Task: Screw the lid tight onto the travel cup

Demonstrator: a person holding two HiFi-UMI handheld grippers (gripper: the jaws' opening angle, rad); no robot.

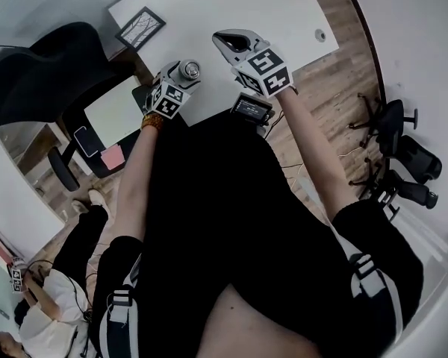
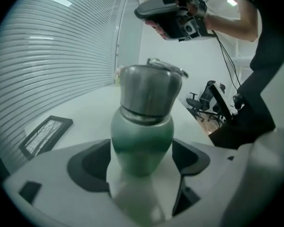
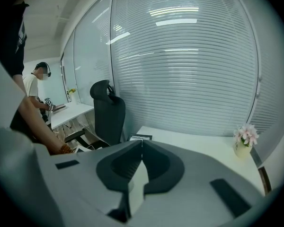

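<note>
Left gripper view first: the left tool (image 1: 179, 80) has its jaws spread wide, and the travel cup (image 2: 142, 141) stands upright right between them. The pads sit just beside the green body on either side, and I wouldn't call it a clamp. The steel lid (image 2: 146, 91) sits on top of the cup with a thin wire loop poking out at its 1 o'clock. Can't tell from here how far it's screwed down.

In the head view the cup is on the white counter (image 1: 231, 6) close to the near edge, at roughly 11 o'clock from the middle of the shot. The right tool (image 1: 231, 43) is off at the cup's 2 o'clock, held up in the air, clear of the cup. Its own view shows the jaws pressed together with nothing in them.

Other stuff: a black picture frame (image 1: 140, 27) lies flat on the counter at the cup's 10 o'clock, and a small pot of pink flowers (image 3: 245, 138) sits on the counter by the blinds. A little screen gadget (image 1: 252, 109) is at the counter's edge, at the cup's 4 o'clock. A black office chair (image 1: 45, 73) is over at 9 o'clock.
</note>
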